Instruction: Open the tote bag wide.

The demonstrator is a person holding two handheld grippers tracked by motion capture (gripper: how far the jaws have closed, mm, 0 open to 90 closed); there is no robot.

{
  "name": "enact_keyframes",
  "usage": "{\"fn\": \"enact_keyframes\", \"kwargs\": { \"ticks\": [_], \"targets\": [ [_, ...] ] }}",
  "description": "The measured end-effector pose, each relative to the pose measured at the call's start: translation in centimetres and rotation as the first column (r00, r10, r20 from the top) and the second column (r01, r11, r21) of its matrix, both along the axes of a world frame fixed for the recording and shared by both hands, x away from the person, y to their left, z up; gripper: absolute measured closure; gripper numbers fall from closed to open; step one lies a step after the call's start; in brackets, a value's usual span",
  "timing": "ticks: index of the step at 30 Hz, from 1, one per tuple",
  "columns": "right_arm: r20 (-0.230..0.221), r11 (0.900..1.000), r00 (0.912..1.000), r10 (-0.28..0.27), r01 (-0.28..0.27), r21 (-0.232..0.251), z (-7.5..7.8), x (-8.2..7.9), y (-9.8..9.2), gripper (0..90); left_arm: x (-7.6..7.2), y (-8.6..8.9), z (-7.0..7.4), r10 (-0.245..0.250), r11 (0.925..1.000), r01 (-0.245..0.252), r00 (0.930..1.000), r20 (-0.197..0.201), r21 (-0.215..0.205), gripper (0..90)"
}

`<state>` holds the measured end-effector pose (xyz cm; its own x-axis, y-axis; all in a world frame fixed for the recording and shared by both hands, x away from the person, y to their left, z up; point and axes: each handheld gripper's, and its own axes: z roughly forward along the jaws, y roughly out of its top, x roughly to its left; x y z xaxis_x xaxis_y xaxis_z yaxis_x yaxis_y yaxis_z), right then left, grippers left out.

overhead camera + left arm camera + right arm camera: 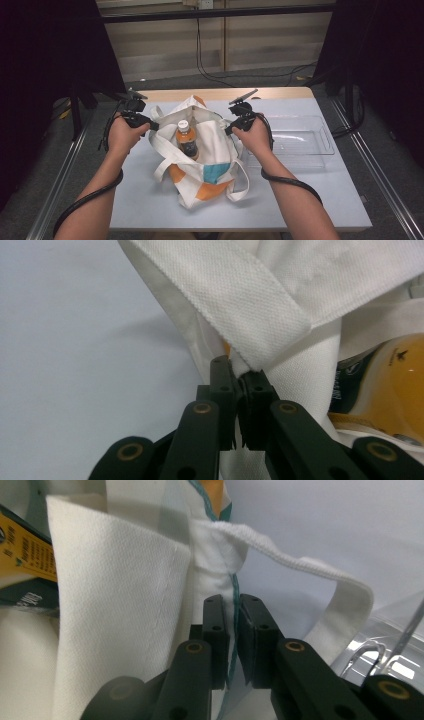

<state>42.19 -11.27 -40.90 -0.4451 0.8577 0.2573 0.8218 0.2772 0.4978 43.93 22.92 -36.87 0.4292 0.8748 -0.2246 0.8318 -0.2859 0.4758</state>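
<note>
white canvas tote bag [200,160] with orange patches: left gripper [150,125] and right gripper [231,129] each pinch its rim; thin fabric may slip, toppling the orange-capped brown bottle [187,139] inside.

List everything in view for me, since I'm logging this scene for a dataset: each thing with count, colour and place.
Tote bag: one, white with orange and teal patches, table centre, mouth held open.
Bottle: one, amber drink with white cap, upright inside the bag.
Tray: one, clear plastic, right of the bag.
Table: one, pale grey top.
Cables: black, on the floor beyond the table.
Left gripper: black, jaws shut on the bag's left rim.
Right gripper: black, jaws shut on the bag's right rim.
Forearms: two, bare, entering from the bottom.
</note>
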Motion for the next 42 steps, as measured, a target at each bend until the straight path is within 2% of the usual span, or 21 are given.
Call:
{"fn": "enact_keyframes", "kwargs": {
  "ticks": [3,7,12,14,22,27,29,31,37,38,42],
  "targets": [
    [-0.001,1.000,1.0000,-0.006,0.006,0.013,-0.3,0.0,-0.2,82.7,0.0,0.1,-0.5,0.005,0.9999,-0.005,1.0000,-0.004,-0.014,86.5],
    [0.005,1.000,1.0000,0.005,-0.005,0.004,-0.4,0.0,-0.1,84.6,0.0,-0.2,-0.6,-0.002,1.0000,0.002,1.0000,-0.002,-0.002,86.5],
    [0.008,1.000,1.0000,0.004,-0.004,-0.001,-0.5,0.0,-0.1,86.7,0.0,-0.3,-0.9,0.000,0.9997,0.000,1.0000,-0.009,-0.023,86.5],
    [0.005,1.000,1.0000,0.004,-0.004,0.000,-0.4,0.0,-0.1,86.2,-0.1,-0.3,-0.8,-0.006,0.9998,0.006,1.0000,-0.006,-0.017,86.5],
    [0.024,1.000,0.9997,0.000,0.000,0.031,0.4,-0.1,0.0,72.0,-0.2,-0.4,-0.3,-0.021,0.9998,0.021,0.9998,0.003,-0.004,86.5],
    [0.057,0.998,0.9984,-0.009,0.006,0.055,1.0,0.2,0.5,64.9,-0.2,-0.5,-0.2,-0.027,0.9996,0.027,0.9996,0.004,0.012,86.5],
    [0.064,0.997,0.9979,-0.003,-0.002,0.075,1.1,0.4,0.6,64.9,-0.1,-0.4,-0.3,-0.034,0.9994,0.034,0.9994,-0.003,0.011,86.5],
    [0.055,0.996,0.9985,-0.001,-0.004,0.090,0.8,0.7,0.6,68.6,-0.1,-0.5,-0.5,-0.021,0.9998,0.021,0.9998,-0.001,0.001,86.5],
    [0.017,0.998,0.9998,0.008,-0.009,0.055,0.0,1.1,1.0,80.0,-0.1,-0.4,-1.2,-0.032,0.9995,0.032,0.9994,-0.010,0.009,86.5],
    [0.015,0.999,0.9999,0.004,-0.005,0.037,-0.1,1.1,1.1,80.8,0.0,-0.4,-1.2,-0.031,0.9995,0.031,0.9993,-0.021,0.000,86.5],
    [0.002,1.000,1.0000,0.005,-0.004,-0.022,-0.6,1.4,1.4,83.4,0.1,-0.4,-1.8,-0.022,0.9997,0.022,0.9995,-0.021,-0.003,86.5]
  ]
}}
